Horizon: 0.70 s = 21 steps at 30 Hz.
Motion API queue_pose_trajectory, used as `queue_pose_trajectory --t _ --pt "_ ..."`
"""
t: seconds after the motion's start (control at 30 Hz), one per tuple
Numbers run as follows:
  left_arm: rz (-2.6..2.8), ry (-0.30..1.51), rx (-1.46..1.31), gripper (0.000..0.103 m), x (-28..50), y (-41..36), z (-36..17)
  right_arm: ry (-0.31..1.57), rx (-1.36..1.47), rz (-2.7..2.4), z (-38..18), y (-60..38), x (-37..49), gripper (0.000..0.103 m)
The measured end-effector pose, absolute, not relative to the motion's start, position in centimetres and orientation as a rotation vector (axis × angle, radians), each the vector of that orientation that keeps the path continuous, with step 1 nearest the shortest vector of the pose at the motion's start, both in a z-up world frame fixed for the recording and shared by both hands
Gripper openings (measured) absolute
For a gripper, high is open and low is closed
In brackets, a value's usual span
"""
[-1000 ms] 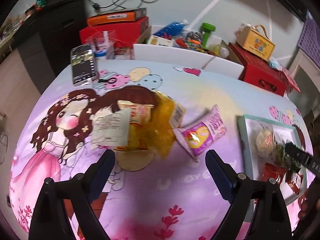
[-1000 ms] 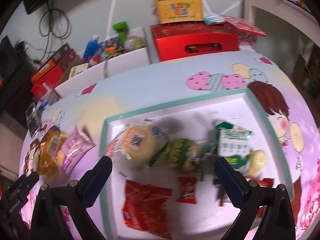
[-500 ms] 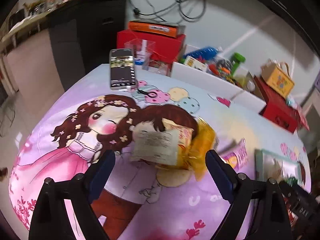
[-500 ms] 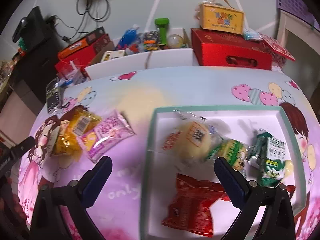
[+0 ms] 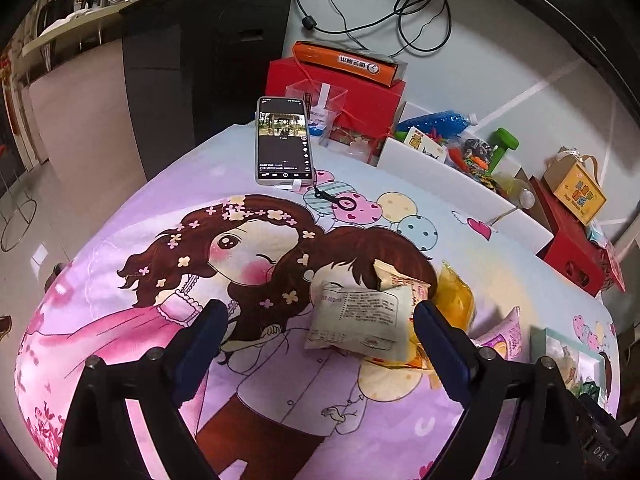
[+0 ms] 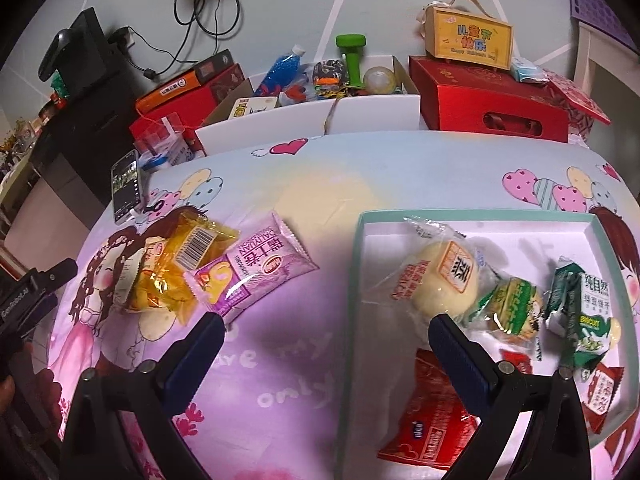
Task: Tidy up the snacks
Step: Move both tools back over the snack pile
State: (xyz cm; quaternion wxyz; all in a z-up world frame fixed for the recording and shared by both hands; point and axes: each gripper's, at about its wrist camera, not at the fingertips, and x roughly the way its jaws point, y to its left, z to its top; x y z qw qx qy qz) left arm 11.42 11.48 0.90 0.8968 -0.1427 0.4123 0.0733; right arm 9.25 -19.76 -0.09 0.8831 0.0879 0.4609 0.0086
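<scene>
labels: pink packet (image 6: pixel 256 270) reads "DALIYUAN", gift box (image 6: pixel 470 42) "Happy Children's Day" | left tool (image 5: pixel 318 346): blades wide apart, gripping nothing, white packet (image 5: pixel 360 320) between them on surface (image 5: pixel 500 264) | right tool (image 6: pixel 326 354): wide apart, empty | count: three packets left, six or so in tray (image 6: pixel 354 272) right

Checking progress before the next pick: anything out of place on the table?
Yes. Three snacks lie outside the white green-rimmed tray: a pink wrapped packet, a yellow crinkly packet and a cream packet, heaped askew on the cartoon tablecloth.
</scene>
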Motion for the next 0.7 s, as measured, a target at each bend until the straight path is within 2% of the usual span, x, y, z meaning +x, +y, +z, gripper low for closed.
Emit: queue_pose_trajectory --t 0.17,0.7 --pt "0.153 0.853 -0.336 0.094 12.0 12.7 0.4 0.974 0.179 0.036 -0.4 -19.0 9.5 0.103" --pt "0.021 1.014 -0.479 0.094 15.1 12.6 -3.8 0.979 0.127 0.083 -0.9 -15.4 12.5 0.103"
